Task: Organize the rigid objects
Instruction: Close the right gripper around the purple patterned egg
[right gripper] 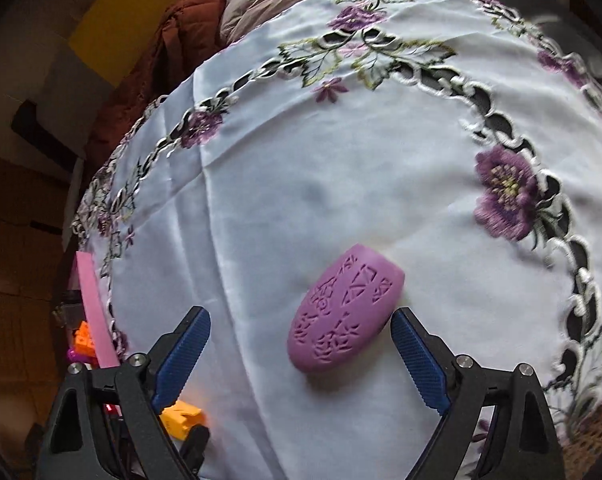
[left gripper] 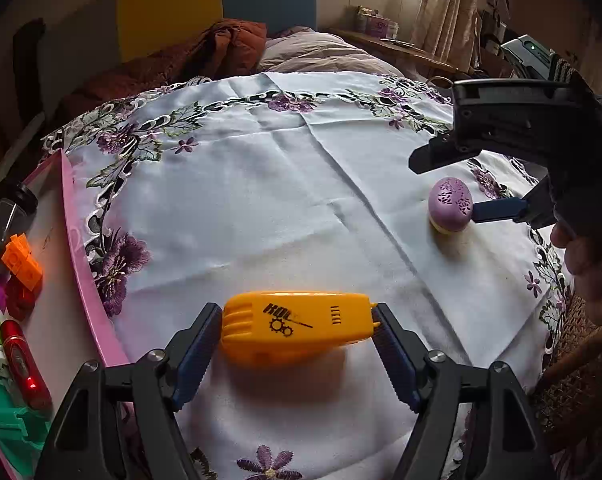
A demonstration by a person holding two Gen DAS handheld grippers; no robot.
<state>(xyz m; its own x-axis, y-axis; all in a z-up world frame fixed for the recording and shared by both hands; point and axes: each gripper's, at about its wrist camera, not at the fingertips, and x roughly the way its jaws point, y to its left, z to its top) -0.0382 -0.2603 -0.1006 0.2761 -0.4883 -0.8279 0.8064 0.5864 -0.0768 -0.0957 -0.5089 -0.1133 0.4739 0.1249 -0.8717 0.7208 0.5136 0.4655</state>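
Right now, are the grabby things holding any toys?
The left gripper holds the orange toy by its two ends. The right gripper holds nothing: the purple egg lies loose between its open fingers.

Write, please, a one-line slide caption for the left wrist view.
Left tool shut on yellow toy; right tool open beside purple egg.

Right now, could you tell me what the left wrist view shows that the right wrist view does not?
Only the left wrist view shows the left tool closed on the ends of the yellow toy, the red tube and green pieces in the pink tray, and the window.

Only the right wrist view shows the carved pattern on the purple egg up close, between the right tool's open fingers.

Both share the egg, the embroidered tablecloth, the tray and the orange block.
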